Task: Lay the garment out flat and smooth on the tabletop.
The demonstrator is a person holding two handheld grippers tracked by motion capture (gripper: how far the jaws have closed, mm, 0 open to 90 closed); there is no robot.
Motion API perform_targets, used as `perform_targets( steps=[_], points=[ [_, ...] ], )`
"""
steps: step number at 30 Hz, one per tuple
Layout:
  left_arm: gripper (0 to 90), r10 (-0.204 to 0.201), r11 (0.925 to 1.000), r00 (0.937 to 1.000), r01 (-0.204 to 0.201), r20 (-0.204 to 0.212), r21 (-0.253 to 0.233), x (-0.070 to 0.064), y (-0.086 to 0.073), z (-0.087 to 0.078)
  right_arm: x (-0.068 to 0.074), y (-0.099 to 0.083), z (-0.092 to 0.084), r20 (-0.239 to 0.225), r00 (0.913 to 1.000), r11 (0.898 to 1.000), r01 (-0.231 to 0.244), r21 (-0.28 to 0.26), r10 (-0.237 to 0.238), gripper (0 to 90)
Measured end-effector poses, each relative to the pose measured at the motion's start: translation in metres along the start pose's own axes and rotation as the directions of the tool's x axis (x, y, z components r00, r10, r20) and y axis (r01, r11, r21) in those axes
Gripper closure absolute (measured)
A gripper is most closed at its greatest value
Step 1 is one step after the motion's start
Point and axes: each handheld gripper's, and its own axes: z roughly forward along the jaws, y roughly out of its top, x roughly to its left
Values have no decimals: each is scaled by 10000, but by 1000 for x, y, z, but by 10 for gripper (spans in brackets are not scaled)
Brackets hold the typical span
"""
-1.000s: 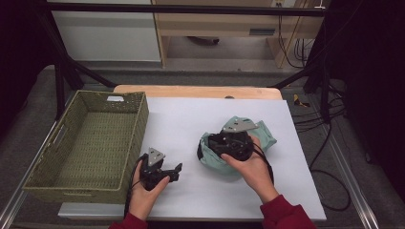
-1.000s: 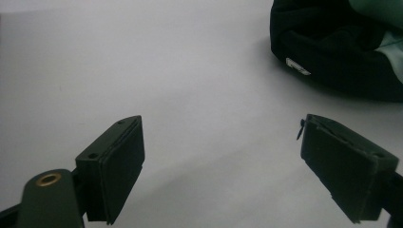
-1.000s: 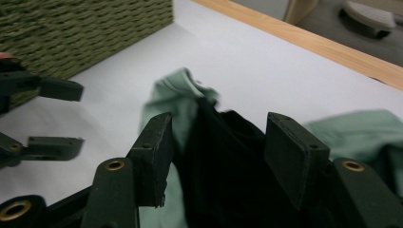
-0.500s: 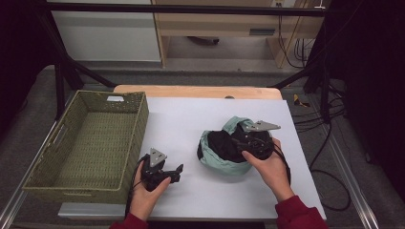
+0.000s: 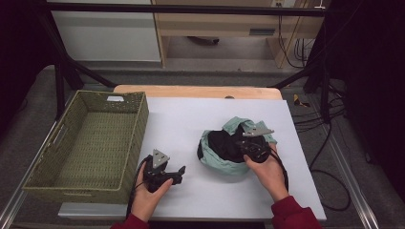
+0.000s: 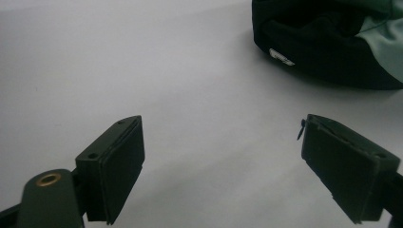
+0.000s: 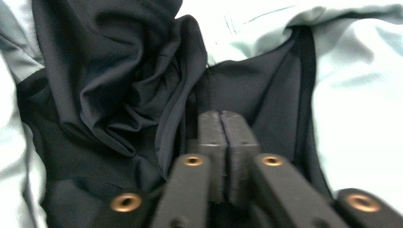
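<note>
green wicker basket (image 5: 90, 143) sits well left of crumpled garment (image 5: 224, 160).

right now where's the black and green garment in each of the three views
High view: the garment lies bunched right of centre on the white table, under the right gripper.
Left gripper view: top right corner, beyond the open jaws.
Right gripper view: all around the shut jaws, black folds at centre.
Shared landmark: its pale green edge.

Probably a lab, black frame rig (image 5: 62, 71) around white table (image 5: 191, 119), loose cables (image 5: 310, 124) on floor
</note>
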Motion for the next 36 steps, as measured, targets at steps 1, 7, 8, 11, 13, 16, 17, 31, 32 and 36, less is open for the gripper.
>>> perform_targets(
  steps=[1, 7, 8, 11, 13, 16, 17, 31, 32, 36],
  points=[
    [143, -24, 10000, 10000, 24, -1, -29, 0, 0, 0, 0, 1, 0, -52, 10000, 10000, 9, -32, -9, 899],
    [144, -5, 10000, 10000, 5, -15, -27, 0, 0, 0, 1, 10, -8, -111, 9999, 9992, -2, -395, -3, 900],
    [144, -2, 10000, 10000, 2, -17, -40, 0, 0, -1, 0, 12, -9, -36, 10000, 9993, -11, -369, 10, 899],
    [144, 6, 10000, 10000, -6, -44, -35, 1, 0, -1, -5, 12, -10, 184, 9996, 9990, -228, -376, 235, 781],
    [144, 2, 10000, 10000, -2, -41, -27, 1, 0, -1, -8, 10, -7, 228, 9991, 9991, -341, -261, 347, 670],
    [144, 3, 10000, 10000, -3, -26, -21, 0, 0, -1, -12, 4, -4, 264, 9979, 9981, -588, -171, 593, 547],
    [144, 0, 10000, 10000, 0, -34, -26, 0, 0, 0, -12, 3, -3, 189, 9977, 9978, -649, -153, 652, 507],
    [143, 138, 9999, 9999, -138, 4, 100, -3, -1, 2, -5, 1, 15, 579, 9983, 9977, -79, 670, 40, 871],
    [143, 122, 9999, 9999, -122, -4, 92, -3, -1, 2, -5, 3, 15, 479, 9987, 9982, -176, 580, 148, 879],
    [143, 156, 9998, 9999, -156, -25, 101, -3, -1, 2, -2, 17, 8, 57, 9997, 9995, -254, 189, 253, 881]
  ],
)
